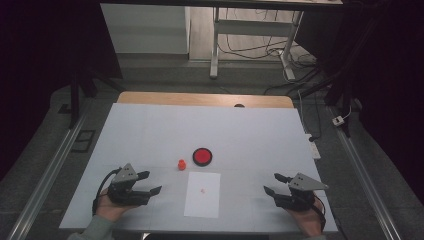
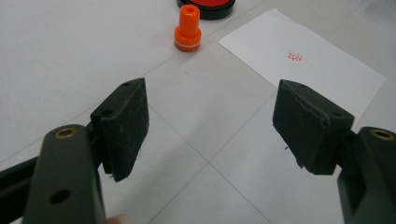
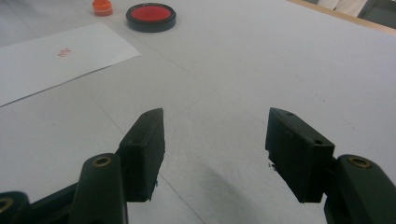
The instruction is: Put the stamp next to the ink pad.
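Observation:
A small orange stamp [image 1: 182, 164] [image 2: 187, 30] [image 3: 102, 6] stands upright on the white table, just left of a round black ink pad with a red centre [image 1: 202, 156] [image 2: 207, 6] [image 3: 151, 15]. Below them lies a white sheet of paper [image 1: 202, 194] [image 2: 303, 60] [image 3: 56, 58] bearing a small red stamp mark [image 1: 202, 190] [image 2: 294, 57] [image 3: 64, 52]. My left gripper [image 1: 151, 183] [image 2: 210, 126] rests low at the near left, open and empty, its jaws pointing toward the paper. At the near right my right gripper [image 1: 272, 183] [image 3: 215, 149] is open and empty, well clear of the paper.
The white table top [image 1: 150, 130] has a wooden strip [image 1: 205, 99] along its far edge. Beyond it stand a desk frame and loose cables on the floor. Metal rails run along both sides of the table.

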A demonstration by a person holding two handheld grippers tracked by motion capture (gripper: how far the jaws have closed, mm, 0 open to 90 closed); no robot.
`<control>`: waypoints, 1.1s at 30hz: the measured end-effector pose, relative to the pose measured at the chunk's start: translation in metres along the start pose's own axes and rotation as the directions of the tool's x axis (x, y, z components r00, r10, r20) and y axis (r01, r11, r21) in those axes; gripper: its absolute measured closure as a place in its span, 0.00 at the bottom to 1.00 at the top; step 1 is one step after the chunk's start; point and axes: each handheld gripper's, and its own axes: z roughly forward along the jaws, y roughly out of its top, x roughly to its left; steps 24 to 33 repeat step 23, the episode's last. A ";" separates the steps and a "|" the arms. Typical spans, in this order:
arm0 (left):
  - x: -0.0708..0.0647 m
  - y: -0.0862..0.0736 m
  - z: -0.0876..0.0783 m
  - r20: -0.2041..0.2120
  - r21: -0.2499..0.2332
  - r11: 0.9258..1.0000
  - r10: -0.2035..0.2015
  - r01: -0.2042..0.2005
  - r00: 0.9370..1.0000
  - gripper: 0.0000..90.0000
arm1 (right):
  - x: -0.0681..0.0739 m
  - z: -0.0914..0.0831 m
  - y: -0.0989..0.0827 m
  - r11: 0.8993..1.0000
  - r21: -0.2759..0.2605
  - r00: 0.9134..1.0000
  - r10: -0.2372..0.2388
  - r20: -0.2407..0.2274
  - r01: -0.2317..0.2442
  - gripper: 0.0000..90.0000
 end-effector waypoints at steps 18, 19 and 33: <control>0.000 0.002 0.003 0.003 0.018 1.000 0.018 -0.018 1.000 0.30 | -0.001 0.000 -0.001 1.000 0.005 1.000 -0.001 -0.001 0.001 0.41; 0.000 0.002 0.003 0.004 0.019 1.000 0.019 -0.019 1.000 0.30 | -0.001 0.000 -0.001 1.000 0.005 1.000 -0.001 0.000 0.001 0.41; 0.000 0.002 0.003 0.000 0.016 1.000 0.017 -0.017 1.000 0.30 | 0.000 0.000 0.000 1.000 0.007 1.000 0.001 0.001 -0.001 0.41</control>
